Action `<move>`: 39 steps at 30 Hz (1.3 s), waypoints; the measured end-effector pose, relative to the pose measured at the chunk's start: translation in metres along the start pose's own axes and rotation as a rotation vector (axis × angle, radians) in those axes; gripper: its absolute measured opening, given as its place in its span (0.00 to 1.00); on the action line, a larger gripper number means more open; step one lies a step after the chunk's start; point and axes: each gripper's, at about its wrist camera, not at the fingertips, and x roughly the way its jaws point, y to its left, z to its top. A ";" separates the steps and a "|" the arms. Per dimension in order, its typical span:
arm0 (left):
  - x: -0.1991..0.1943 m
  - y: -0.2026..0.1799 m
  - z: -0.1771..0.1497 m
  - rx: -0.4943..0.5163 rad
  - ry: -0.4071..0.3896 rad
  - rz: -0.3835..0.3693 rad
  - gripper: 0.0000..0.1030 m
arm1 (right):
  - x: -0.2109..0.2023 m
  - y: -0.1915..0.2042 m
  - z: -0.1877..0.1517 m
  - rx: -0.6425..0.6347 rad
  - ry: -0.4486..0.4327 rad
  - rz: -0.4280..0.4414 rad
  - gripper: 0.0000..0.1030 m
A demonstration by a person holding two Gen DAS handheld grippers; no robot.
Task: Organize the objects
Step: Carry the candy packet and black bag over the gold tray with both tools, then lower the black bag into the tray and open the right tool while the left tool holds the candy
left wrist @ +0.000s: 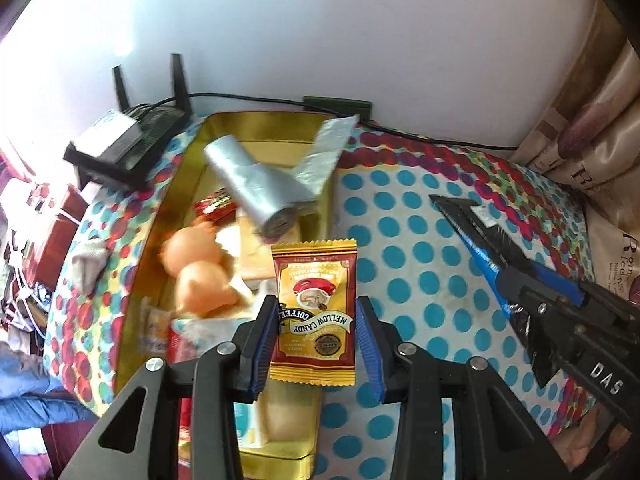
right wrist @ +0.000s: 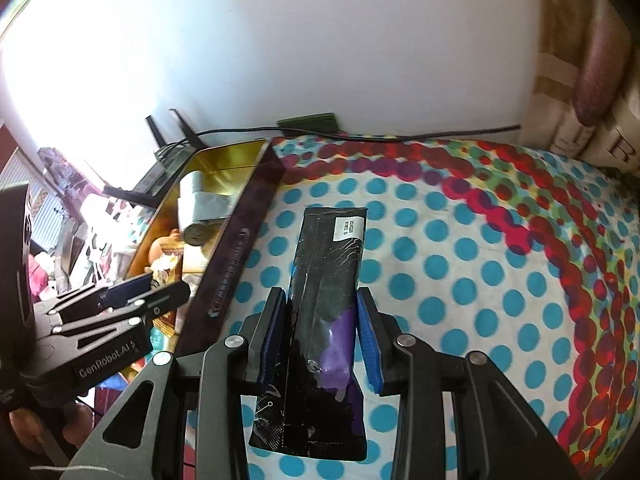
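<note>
My left gripper [left wrist: 317, 320] is shut on a red and gold coffee candy sachet [left wrist: 314, 312], held over the right wall of a gold tin box [left wrist: 256, 128]. The box holds a grey roll of plastic bags [left wrist: 260, 184], orange egg-shaped toys [left wrist: 196, 268] and packets. My right gripper [right wrist: 320, 320] is shut on a long black and purple pouch [right wrist: 324, 320], held above the dotted cloth to the right of the box [right wrist: 236, 160]. The right gripper with its pouch also shows in the left wrist view [left wrist: 520, 280]. The left gripper shows at the left of the right wrist view [right wrist: 132, 296].
A dotted tablecloth [right wrist: 480, 260] covers the table. A black router [left wrist: 128, 140] with antennas stands behind the box by the white wall, with a cable [left wrist: 400, 128] along the wall. Curtains [left wrist: 592, 132] hang at the right. Clutter lies beyond the table's left edge.
</note>
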 end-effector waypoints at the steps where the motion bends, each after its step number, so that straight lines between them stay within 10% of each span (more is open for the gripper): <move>1: -0.001 0.005 -0.002 -0.008 0.001 0.004 0.38 | 0.001 0.005 0.001 -0.012 -0.002 0.005 0.32; 39: -0.012 0.101 -0.034 -0.146 0.038 0.058 0.39 | 0.045 0.154 0.021 -0.268 0.043 0.172 0.32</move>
